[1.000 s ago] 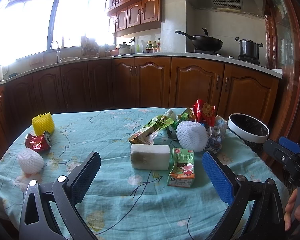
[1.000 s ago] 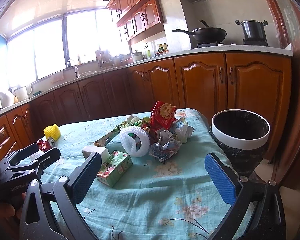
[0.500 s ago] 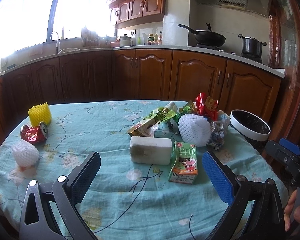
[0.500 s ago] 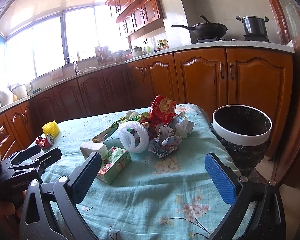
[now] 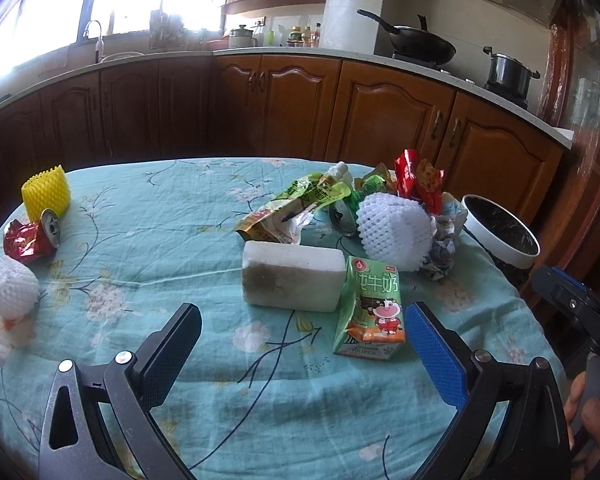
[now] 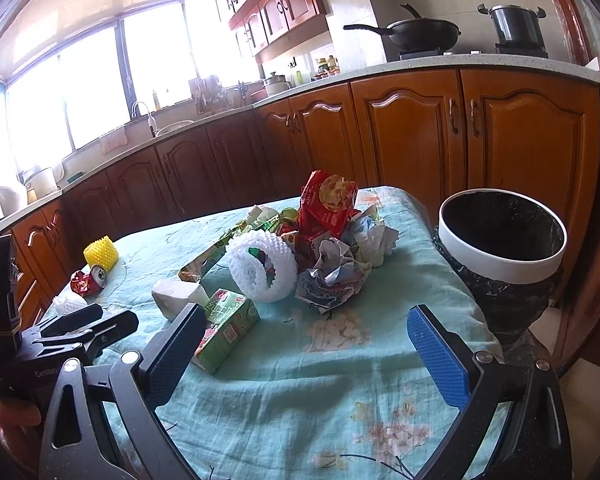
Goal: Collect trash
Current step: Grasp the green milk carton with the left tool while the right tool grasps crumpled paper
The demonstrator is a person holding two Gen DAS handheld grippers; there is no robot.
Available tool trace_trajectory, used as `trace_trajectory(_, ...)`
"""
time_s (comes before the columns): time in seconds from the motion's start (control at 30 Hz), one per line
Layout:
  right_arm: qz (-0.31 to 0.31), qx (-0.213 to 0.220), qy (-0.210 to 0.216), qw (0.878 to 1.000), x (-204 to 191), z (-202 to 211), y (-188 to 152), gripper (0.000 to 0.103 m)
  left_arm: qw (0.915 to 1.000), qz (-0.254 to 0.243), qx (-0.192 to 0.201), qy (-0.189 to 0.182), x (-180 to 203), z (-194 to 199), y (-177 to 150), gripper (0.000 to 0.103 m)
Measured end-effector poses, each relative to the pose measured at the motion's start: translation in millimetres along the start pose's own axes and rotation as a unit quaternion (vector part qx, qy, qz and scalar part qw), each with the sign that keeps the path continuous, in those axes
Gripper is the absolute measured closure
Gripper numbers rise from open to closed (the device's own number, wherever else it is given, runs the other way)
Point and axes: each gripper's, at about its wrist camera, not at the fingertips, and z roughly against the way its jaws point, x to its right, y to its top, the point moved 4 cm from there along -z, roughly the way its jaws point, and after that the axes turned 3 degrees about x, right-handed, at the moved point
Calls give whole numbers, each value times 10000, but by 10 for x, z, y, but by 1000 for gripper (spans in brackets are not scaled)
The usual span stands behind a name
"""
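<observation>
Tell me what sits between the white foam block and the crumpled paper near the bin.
In the left wrist view, the white foam net sits between the foam block and the crumpled paper.

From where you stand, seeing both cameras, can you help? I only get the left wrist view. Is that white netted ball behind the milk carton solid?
Observer: No. The right wrist view shows the white foam net is a hollow sleeve, with its opening turned toward that camera.
Operator: And the bin, is anything in it?
Observer: The bin is lined with a black bag that bulges out below the white rim. The part of the inside that shows holds no trash.
Operator: What lies nearest it?
Observer: Crumpled paper, lying between the net and the bin.
</observation>
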Motion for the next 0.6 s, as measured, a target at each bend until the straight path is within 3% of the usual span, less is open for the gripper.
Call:
trace_trajectory(0.23,-243,-448,19,9987,185,-318,34,27,9989,-308,-305,-196,183,-273,-1,1)
trace_trajectory(0.4,-428,-772,54,9961,307,-604,38,34,9975,-473,-486,-204,286,-507,10,1)
trace_trajectory(0.6,-694,-1108,105,9914,446,-953,55,34,9953,-684,-681,-109,407,-850,10,2)
